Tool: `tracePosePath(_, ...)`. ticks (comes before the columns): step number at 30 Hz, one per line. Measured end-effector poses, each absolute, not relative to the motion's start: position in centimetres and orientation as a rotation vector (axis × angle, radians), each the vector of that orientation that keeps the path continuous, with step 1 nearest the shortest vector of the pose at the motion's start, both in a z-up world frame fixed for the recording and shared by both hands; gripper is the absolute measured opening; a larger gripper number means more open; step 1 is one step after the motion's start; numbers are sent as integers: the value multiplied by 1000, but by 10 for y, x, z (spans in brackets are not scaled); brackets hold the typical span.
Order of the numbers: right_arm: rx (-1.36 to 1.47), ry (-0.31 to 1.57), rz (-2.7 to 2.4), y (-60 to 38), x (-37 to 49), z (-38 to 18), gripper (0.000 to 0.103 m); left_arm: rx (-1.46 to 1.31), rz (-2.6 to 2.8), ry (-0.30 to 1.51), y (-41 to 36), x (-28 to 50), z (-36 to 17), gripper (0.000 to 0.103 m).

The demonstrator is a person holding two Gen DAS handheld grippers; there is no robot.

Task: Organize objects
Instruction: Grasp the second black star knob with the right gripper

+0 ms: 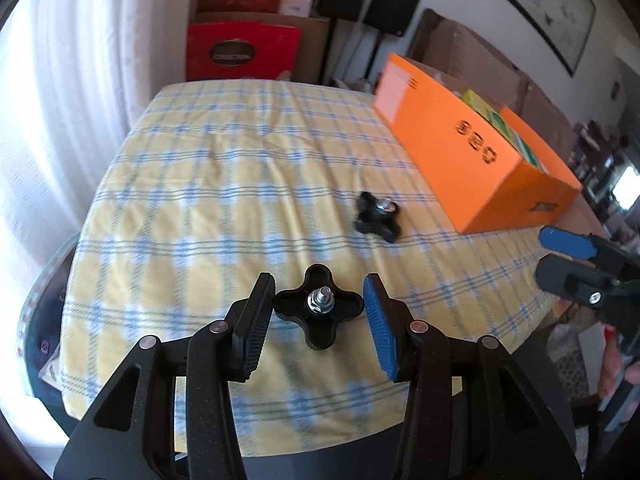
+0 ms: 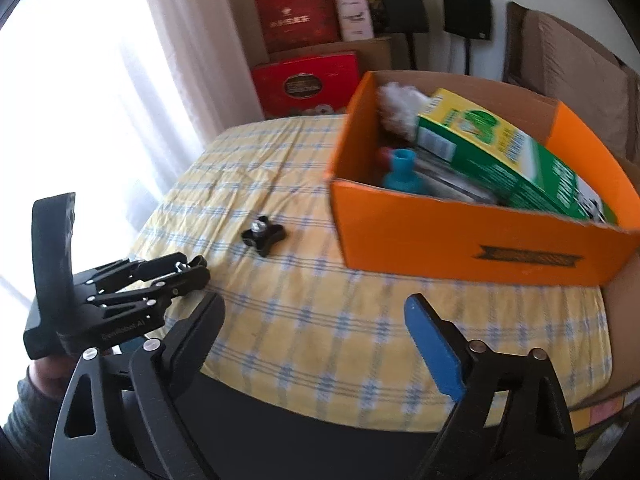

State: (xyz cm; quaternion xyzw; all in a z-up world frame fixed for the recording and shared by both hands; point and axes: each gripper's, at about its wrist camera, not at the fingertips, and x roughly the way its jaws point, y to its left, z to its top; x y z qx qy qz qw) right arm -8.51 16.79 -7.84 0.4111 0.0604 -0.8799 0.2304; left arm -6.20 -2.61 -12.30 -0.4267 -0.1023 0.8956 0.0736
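Left tool clamps one black knob; another knob lies ahead.

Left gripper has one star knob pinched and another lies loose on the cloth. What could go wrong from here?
1. The left gripper holds the star knob only by two lobe tips; it may twist out.
2. The orange box is already crowded by a green carton, so a drop could bounce.
3. The second knob may be forgotten.
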Motion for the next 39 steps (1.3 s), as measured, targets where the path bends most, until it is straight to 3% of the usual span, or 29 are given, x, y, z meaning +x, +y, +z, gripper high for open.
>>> tracePosePath(13, 1186, 137, -2357, 105, -129, -110, 79, -1318, 2783, -373, -57, -55, -129, 43)
tracePosePath(17, 1201, 122, -2394, 98, -138, -117, 68, -1333, 2782, -389, -63, -55, -133, 43)
tracePosePath(26, 1247, 140, -2448, 87, -155, -135, 68, -1324, 2795, -382, -62, -55, -134, 43)
tracePosePath(32, 1203, 248, -2495, 78, -153, -140, 68, -1314, 2802, -382, -61, -55, -135, 43)
tracePosePath(34, 1171, 327, -2511, 75, -150, -142, 63, -1310, 2805, -388, -61, -55, -135, 43)
tracePosePath(36, 1145, 376, -2519, 74, -149, -142, 46, -1308, 2805, -399, -62, -55, -135, 43)
tracePosePath(39, 1154, 322, -2490, 81, -153, -141, 46, -1309, 2803, -408, -62, -55, -134, 43)
